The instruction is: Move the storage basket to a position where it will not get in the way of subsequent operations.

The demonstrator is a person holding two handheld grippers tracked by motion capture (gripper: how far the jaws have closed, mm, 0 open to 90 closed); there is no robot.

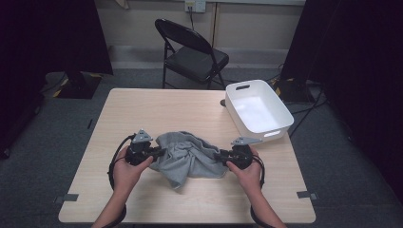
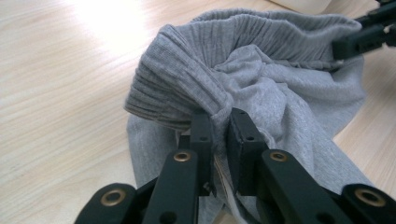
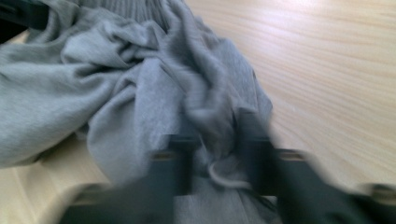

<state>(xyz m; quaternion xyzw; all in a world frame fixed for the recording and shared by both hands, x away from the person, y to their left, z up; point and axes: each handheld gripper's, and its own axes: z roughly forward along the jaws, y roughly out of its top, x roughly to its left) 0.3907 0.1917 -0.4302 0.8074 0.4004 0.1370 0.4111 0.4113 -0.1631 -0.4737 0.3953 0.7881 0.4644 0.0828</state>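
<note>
- You are in a lab or recording room, not a home: dark curtains (image 1: 45, 33) hang at both sides.
- Your wooden table (image 1: 142, 109) stands alone on grey carpet (image 1: 47, 156), with tape marks (image 1: 306, 194) by its corners.
- A folding chair (image 1: 192, 54), floor cables (image 1: 309, 107) and a wall socket (image 1: 195, 5) sit behind it.

My right gripper (image 3: 215, 140) blurred, jaws pinching crumpled grey garment (image 3: 116, 88), white drawstring loop (image 3: 224, 176) between them, wooden table (image 3: 327, 70)

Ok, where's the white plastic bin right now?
In the high view, the white plastic bin sits at the table's far right edge, beyond the right gripper and the crumpled grey garment.
</note>
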